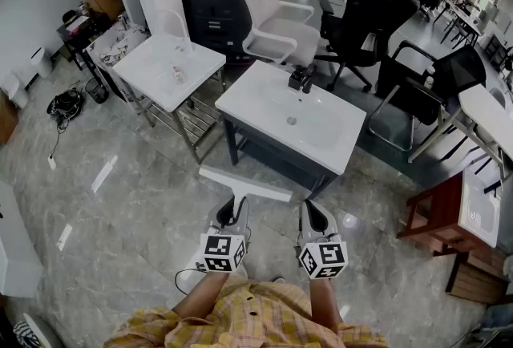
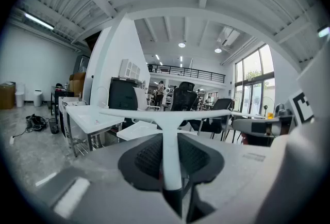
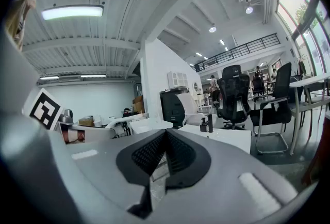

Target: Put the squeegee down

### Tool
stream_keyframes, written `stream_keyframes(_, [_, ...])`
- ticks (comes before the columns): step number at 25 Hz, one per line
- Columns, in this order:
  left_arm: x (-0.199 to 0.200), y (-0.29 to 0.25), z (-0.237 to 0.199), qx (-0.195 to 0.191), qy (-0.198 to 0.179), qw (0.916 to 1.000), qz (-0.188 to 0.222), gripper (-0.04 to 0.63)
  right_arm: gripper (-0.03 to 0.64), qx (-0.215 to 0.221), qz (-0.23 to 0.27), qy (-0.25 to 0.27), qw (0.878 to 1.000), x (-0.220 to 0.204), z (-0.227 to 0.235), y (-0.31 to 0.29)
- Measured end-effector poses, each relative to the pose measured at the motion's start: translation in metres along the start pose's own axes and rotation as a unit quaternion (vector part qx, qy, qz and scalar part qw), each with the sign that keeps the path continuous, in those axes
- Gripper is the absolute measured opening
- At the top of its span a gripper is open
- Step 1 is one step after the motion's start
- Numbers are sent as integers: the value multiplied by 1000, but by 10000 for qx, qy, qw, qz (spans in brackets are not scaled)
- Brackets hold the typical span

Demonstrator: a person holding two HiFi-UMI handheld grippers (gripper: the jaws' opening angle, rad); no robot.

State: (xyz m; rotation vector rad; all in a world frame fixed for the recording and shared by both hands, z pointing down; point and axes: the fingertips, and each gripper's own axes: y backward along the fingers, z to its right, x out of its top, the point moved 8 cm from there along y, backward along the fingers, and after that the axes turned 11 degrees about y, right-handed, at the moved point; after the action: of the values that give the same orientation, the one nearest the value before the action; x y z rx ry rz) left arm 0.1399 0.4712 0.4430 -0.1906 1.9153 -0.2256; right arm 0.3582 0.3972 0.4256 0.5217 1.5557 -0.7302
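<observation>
Squeegee [image 2: 166, 156] aloft, not yet down.
Left gripper [image 1: 234, 218] jaws pinch its handle, blade just short of the white tabletop [image 1: 329, 138]; right gripper [image 3: 164, 136] jaws pressed together, empty. Next I reach farther, lower, release.

A person in a yellow-and-orange plaid shirt [image 1: 250, 321] carries a grey-shelled left gripper [image 1: 233, 208] and right gripper [image 1: 315, 212], each with black ribbed fingers [image 3: 180, 153] and a white cube [image 1: 223, 252] printed with black square markers.
</observation>
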Motion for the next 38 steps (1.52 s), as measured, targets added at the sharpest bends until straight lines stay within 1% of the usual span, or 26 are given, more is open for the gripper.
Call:
stream_keyframes(7, [13, -9, -25, -99, -4, 10000, 9, 87, -3, -85, 19, -7, 10000, 6, -13, -27])
stream_keyframes(12, [26, -19, -50, -167, 5, 9998, 50, 87, -2, -107, 183, -238, 9995, 11, -24, -48])
stream_keyframes(16, [36, -21, -71, -298, -4, 9995, 64, 87, -2, -177, 221, -227, 9993, 16, -40, -64])
stream_keyframes(20, [43, -21, -92, -362, -20, 9993, 57, 87, -2, -54, 340, -205, 9992, 20, -56, -84])
stream_keyframes(25, [45, -26, -119, -281, 38, 9996, 23, 87, 0, 71, 227, -169, 9996, 16, -66, -114])
stream_keyframes(28, [47, -42, -130, -268, 46, 9996, -23, 87, 0, 186, 209, 10, 9996, 16, -68, -136])
stream_keyframes(31, [55, -63, -140, -316, 22, 9995, -49, 87, 0, 204, 226, 199, 9993, 20, -64, -163])
stream_keyframes(38, [89, -138, -168, -466, -98, 9988, -58, 87, 0, 223, 257, 193, 9992, 32, -39, -246])
